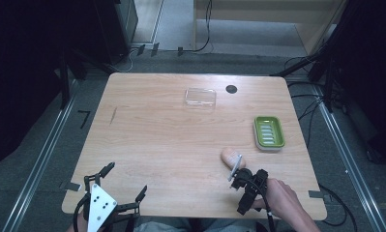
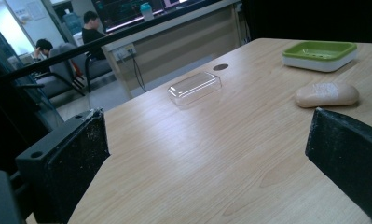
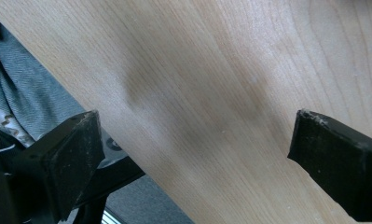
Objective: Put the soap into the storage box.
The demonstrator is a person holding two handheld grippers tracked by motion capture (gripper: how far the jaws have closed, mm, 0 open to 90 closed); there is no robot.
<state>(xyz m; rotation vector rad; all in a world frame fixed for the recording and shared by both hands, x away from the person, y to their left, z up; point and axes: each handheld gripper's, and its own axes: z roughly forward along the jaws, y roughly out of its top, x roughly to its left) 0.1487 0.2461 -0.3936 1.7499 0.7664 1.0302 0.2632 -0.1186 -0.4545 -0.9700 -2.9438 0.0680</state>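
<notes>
- My right gripper [image 1: 239, 180] sits near the desk's [image 1: 171, 145] front right corner, just beside the beige soap bar [image 1: 232, 158], and I can't tell from the high view whether they touch.
- In the right gripper view, its jaws stand wide apart with only bare wood between them; it holds nothing.
- My left gripper [image 1: 125, 182] is at the front left edge of the desk, jaws spread wide and empty.
- In the left gripper view the soap bar [image 2: 327, 94] lies flat on the desk, with the green soap dish [image 2: 320, 55] beyond it, apart from it.
- A clear plastic lid [image 1: 200, 97] rests near the far edge, beside a dark round hole [image 1: 231, 89] in the desk.
</notes>
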